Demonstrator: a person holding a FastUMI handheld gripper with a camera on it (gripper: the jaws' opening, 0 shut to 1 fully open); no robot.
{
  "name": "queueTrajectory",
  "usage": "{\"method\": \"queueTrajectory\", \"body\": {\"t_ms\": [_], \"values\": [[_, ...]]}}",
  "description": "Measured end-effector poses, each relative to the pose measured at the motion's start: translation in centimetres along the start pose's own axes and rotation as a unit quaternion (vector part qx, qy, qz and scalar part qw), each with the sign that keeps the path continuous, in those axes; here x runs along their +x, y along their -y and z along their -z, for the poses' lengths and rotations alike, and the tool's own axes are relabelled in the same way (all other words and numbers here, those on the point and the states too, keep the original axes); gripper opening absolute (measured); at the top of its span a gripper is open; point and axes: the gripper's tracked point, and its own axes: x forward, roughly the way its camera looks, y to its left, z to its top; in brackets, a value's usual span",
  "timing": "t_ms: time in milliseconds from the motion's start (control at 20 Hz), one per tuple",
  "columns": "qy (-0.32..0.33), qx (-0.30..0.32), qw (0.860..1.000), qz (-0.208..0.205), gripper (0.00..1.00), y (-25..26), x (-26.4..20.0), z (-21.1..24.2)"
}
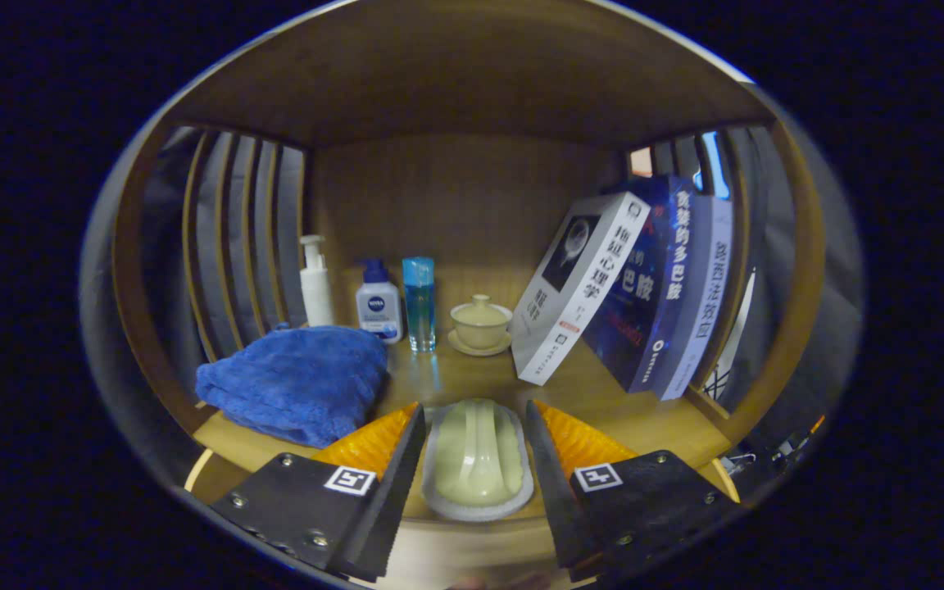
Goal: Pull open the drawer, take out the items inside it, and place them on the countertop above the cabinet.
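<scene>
Your gripper (476, 447) brackets a pale spoon (477, 451) lying in a small dish (439, 483) on the countertop (603, 393); whether the fingers press it, you cannot tell. It looks ceramic: stiff, slick, breakable. Grip the dish's long sides.

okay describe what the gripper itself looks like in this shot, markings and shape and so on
The gripper has two flat, wedge-shaped fingers that taper forward. Each carries a small square black-and-white tag, several round screw heads, a ribbed translucent panel on its outer side, and a serrated inner edge.
</scene>
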Motion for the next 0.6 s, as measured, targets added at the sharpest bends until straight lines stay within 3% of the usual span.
{"method": "queueTrajectory", "body": {"t_ms": [300,400,600], "values": [[0.123,0.009,0.992,0.018,0.79,1.3,-10.8,-2.6],[0.143,0.012,0.989,0.026,0.99,1.7,-14.2,-2.2],[0.142,0.001,0.989,0.030,0.99,1.7,-18.8,0.5]]}}
